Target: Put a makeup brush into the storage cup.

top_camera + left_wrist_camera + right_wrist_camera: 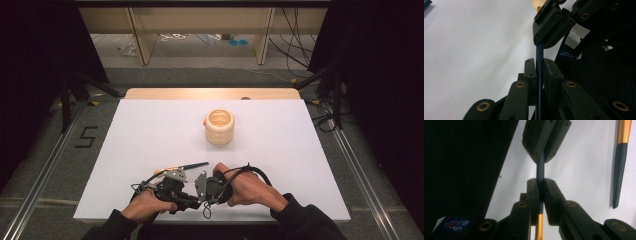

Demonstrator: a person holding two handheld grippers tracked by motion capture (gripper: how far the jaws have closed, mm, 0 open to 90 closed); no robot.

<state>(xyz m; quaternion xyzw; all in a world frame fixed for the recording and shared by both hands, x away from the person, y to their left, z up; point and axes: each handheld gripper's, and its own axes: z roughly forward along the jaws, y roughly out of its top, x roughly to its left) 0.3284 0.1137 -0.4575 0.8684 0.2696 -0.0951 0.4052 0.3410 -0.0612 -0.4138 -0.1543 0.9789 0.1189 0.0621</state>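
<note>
A thin dark blue stick point(539, 51) with a gold section point(539, 226) is clamped by both grippers at once. My left gripper point(539, 68) is shut on it, and the right gripper's jaws grip the same stick farther along. My right gripper point(540, 188) is shut on it too. In the high view the left gripper point(186, 196) and right gripper point(206, 189) meet nose to nose near the table's front edge. A second blue and gold stick point(619, 167) lies flat on the table point(280, 150) just beyond them, also seen as the second stick point(186, 166).
A ridged pale wooden cup point(219, 126) stands upright at mid-table, with a small orange thing point(205, 121) at its left side. Metal rails and cables run along the floor on both sides of the table.
</note>
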